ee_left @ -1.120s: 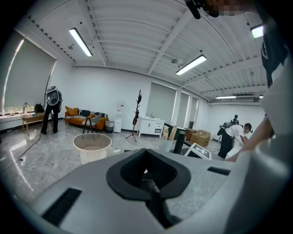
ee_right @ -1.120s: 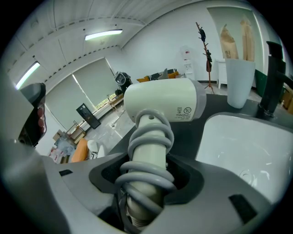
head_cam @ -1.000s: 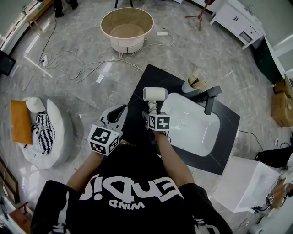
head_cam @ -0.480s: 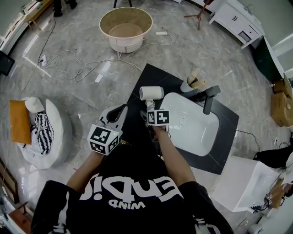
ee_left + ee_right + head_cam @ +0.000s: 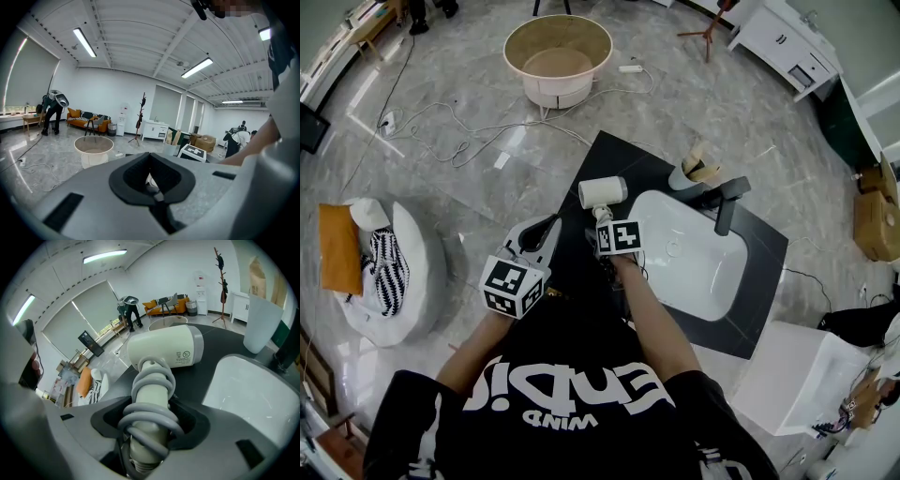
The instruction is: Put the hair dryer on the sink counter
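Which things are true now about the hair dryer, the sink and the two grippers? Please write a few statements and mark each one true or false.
1. The right gripper grips the hair dryer by its handle. True.
2. A grey cord is wound around that handle. True.
3. The hair dryer lies inside the white basin. False: it is in the gripper, seen over the dark counter beside the basin.
4. The left gripper carries a cup. False: nothing is between its jaws.
5. The barrel of the hair dryer is black. False: it is cream white.
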A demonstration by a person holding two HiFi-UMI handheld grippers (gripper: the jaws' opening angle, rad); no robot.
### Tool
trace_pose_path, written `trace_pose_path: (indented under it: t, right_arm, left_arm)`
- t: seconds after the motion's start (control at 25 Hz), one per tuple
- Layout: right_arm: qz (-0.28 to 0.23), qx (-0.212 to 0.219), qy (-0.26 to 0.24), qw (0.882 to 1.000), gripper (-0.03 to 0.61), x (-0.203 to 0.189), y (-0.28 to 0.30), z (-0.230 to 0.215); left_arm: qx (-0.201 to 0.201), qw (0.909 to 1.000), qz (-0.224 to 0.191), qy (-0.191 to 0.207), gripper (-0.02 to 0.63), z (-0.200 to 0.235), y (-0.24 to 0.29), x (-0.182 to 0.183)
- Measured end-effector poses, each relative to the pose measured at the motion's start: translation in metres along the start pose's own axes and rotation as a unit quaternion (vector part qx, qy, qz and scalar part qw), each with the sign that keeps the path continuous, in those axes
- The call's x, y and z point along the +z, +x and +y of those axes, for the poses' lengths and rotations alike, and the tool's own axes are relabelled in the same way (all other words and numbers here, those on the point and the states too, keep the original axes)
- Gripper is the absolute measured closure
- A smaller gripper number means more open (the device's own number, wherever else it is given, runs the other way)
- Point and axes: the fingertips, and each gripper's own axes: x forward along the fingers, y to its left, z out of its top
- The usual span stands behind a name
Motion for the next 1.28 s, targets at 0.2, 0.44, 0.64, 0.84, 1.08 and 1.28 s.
trace_pose_path:
  t: [0.2, 0.44, 0.64, 0.84, 1.08, 1.28]
  right_arm:
    - [0.012, -0.002, -0.020, 1.000, 0.314, -0.002, 0.002, 0.001]
    - [0.009, -0.005, -0.028, 1.000, 0.311, -0.002, 0.001, 0.002]
    - [0.008, -0.009, -0.035, 0.999, 0.293, -0.006, -0.001, 0.006]
    - [0.001, -0.010, -0.034, 0.999, 0.284, -0.010, -0.004, 0.007]
    - [-0.031, -0.018, -0.034, 0.999, 0.249, -0.010, -0.015, 0.003]
    - [-0.077, -0.009, -0.032, 0.996, 0.244, 0.004, -0.038, 0.009]
  left_arm:
    - [0.001, 1.0000, -0.003, -0.005, 0.606, 0.001, -0.001, 0.001]
    - [0.002, 0.9999, -0.003, -0.010, 0.606, 0.001, -0.002, 0.000]
    - [0.002, 0.9999, -0.002, -0.014, 0.606, 0.002, -0.004, -0.001]
    - [-0.001, 0.9998, -0.001, -0.021, 0.606, 0.002, -0.003, -0.002]
    - [-0.003, 0.9997, 0.002, -0.025, 0.606, 0.003, -0.003, -0.004]
    - [-0.003, 0.9996, 0.002, -0.027, 0.606, 0.003, -0.004, -0.005]
